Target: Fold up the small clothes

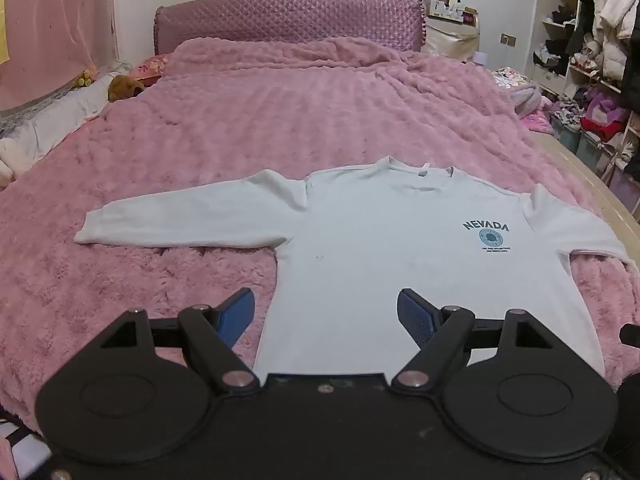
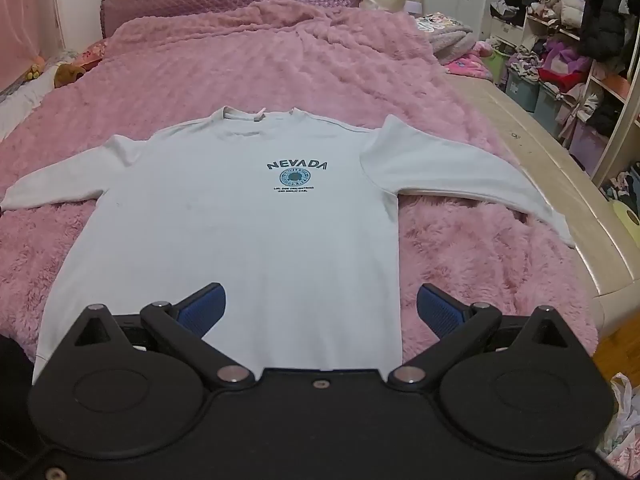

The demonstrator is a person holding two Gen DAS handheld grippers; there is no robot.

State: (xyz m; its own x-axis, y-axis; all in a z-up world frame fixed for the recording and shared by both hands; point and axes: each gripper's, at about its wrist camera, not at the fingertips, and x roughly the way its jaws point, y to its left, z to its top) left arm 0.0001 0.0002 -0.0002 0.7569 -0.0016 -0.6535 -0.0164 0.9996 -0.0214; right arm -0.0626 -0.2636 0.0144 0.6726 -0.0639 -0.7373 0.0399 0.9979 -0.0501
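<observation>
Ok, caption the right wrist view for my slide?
Open right tongs hover over the hem of a white NEVADA sweatshirt spread flat on a pink blanket.

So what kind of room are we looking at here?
Most likely a bedroom at home: a bed under a fluffy pink blanket, a padded headboard, and open shelves crammed with coats and clothes. A white sweatshirt lies spread flat on the bed.

"NEVADA" printed on white sweatshirt [image 2: 240,208] chest, smaller lines unreadable
</observation>
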